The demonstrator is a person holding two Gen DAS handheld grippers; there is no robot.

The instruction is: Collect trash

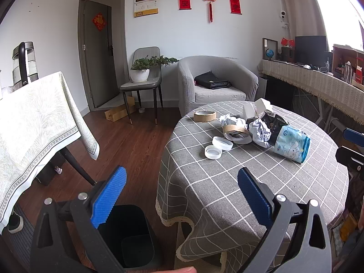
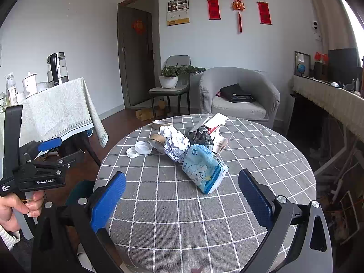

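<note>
With both the left hand-held gripper (image 1: 182, 193) and the right hand-held gripper (image 2: 182, 195) wide open and empty, we risk nudging the loose white lids (image 2: 139, 149) off the bench (image 2: 273, 182) — missing the black bin (image 1: 127, 234) at its near left.

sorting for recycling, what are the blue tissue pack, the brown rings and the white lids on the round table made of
Blue tissue pack: thin glossy plastic film, judging by its sheen and crinkles.
Brown rings: matte cardboard, likely spent tape cores.
White lids: smooth moulded plastic, by the look of it.

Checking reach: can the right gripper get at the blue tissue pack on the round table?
Probably yes. The right gripper is open, and the blue tissue pack lies nearest it with only bare tablecloth between.
</note>
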